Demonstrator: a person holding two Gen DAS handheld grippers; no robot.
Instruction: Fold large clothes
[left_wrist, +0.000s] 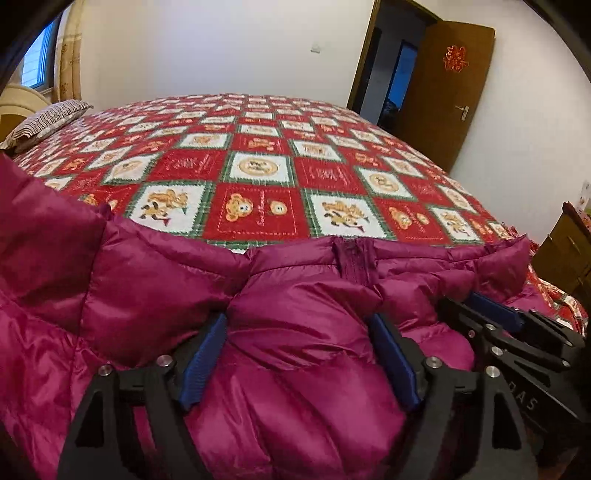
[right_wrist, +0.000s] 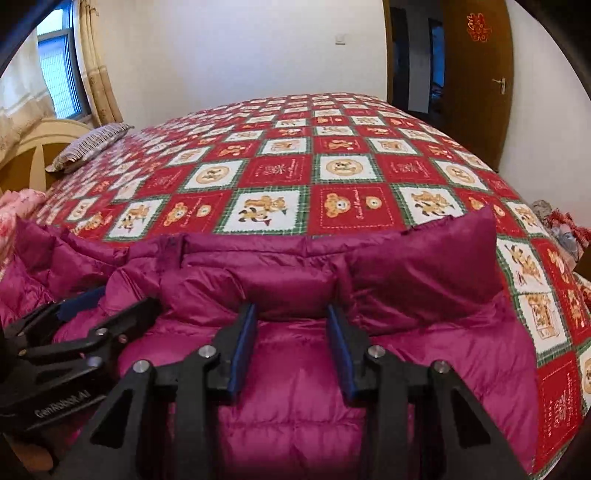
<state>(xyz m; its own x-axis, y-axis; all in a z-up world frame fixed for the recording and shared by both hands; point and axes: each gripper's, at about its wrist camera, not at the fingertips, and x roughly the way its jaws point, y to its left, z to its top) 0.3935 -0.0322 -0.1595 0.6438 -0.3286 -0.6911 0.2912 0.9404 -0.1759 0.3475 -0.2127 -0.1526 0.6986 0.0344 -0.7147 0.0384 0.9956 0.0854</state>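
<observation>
A magenta down jacket (left_wrist: 303, 354) lies on the near part of the bed, its zipper (left_wrist: 351, 262) at the far edge; it also shows in the right wrist view (right_wrist: 295, 369). My left gripper (left_wrist: 301, 332) is open, its blue pads (left_wrist: 203, 362) pressed down on either side of a puffy fold of the jacket. My right gripper (right_wrist: 291, 321) is open too, its jaws spread over a quilted panel. The two grippers sit side by side: the right one shows in the left wrist view (left_wrist: 509, 325), the left one in the right wrist view (right_wrist: 85, 317).
The bed carries a red, white and green bear-patterned quilt (left_wrist: 258, 173). A striped pillow (left_wrist: 48, 122) lies at the far left by the headboard. A brown door (left_wrist: 447, 85) stands open at the back right. A wooden cabinet (left_wrist: 565, 251) is at the right.
</observation>
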